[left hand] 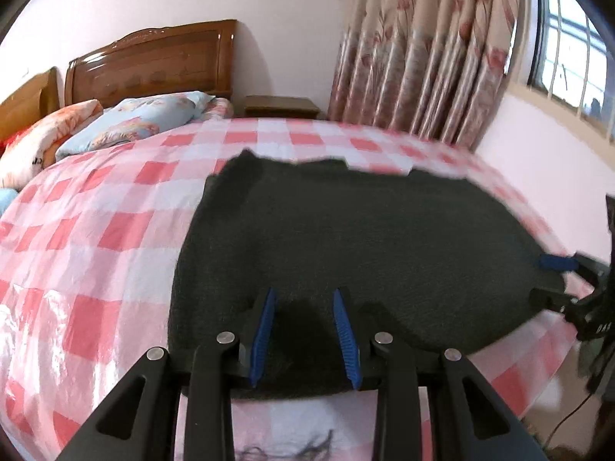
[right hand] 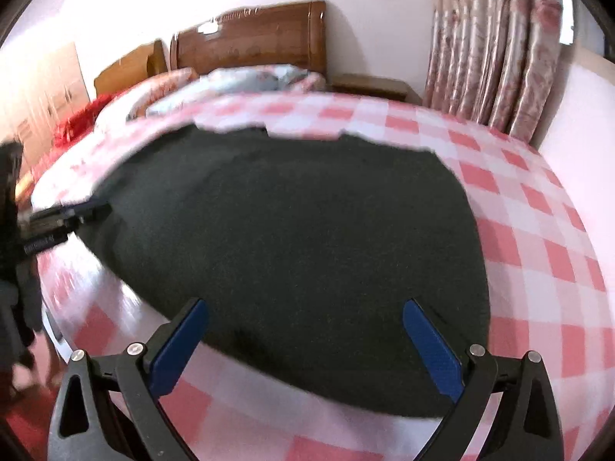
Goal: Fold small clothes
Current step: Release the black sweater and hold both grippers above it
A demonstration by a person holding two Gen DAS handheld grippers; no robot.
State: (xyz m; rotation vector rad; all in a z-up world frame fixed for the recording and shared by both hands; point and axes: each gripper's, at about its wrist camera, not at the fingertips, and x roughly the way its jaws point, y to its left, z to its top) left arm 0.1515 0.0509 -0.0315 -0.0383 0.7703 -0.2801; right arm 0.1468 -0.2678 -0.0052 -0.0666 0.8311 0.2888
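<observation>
Dark cloth [left hand: 365, 230] lies spread flat on the bed [left hand: 96, 230], over the pink and white checked cover, with its near edge close to the edge of the bed. It looks like a knitted piece of clothing, but which kind I cannot tell.

From the left wrist view, the left gripper [left hand: 303, 292] is just above the near edge of the cloth. Its blue pads [left hand: 265, 330] stand a little apart, with a narrow gap between them. The cloth is seen below the gap, and the pads do not press on it.

The right gripper [right hand: 305, 307] is over the other near corner of the cloth. Its jaws are wide apart and nothing is between them.

Behind the cloth are pillows [left hand: 127, 123], a wooden headboard [left hand: 153, 61] and a flowered curtain [left hand: 423, 50] beside a window [left hand: 569, 46].
</observation>
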